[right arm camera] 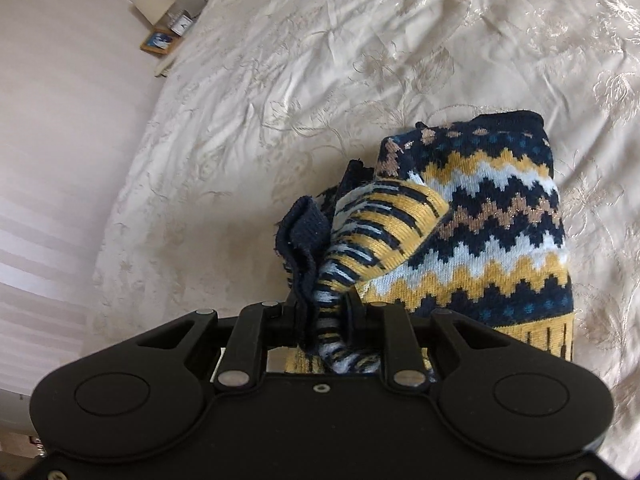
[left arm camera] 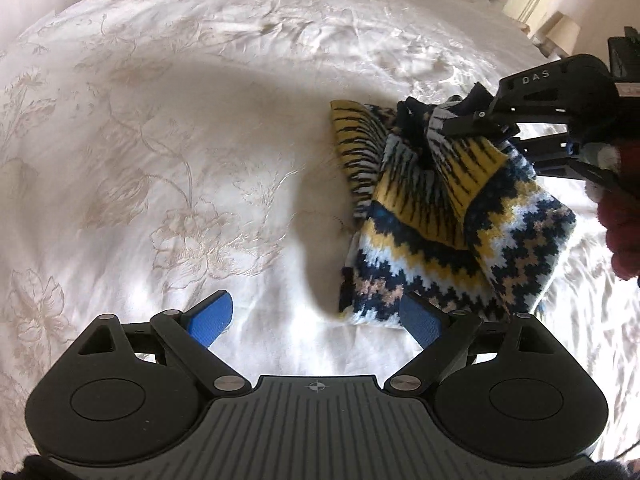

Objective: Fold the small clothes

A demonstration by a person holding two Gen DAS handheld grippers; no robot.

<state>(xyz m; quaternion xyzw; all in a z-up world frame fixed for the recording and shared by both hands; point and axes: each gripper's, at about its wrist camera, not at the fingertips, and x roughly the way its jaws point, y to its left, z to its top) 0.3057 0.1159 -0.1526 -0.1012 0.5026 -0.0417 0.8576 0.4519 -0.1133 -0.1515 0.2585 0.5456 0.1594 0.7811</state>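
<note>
Apparently bunched, the knit sweater [right arm camera: 480,216] hangs pinched in right claw [right arm camera: 320,308].

The left gripper [left arm camera: 318,312] is built of matte black plastic, with a grey ribbed centre plate marked by a small crosshair symbol. Blue textured pads [left arm camera: 212,318] are fitted to its fingers, and silver pivot pins are seen on the linkages. The right gripper [right arm camera: 320,308] is all black; "DAS" is embossed on its housing. A dark red fuzzy sleeve [left arm camera: 622,236] is worn.
</note>
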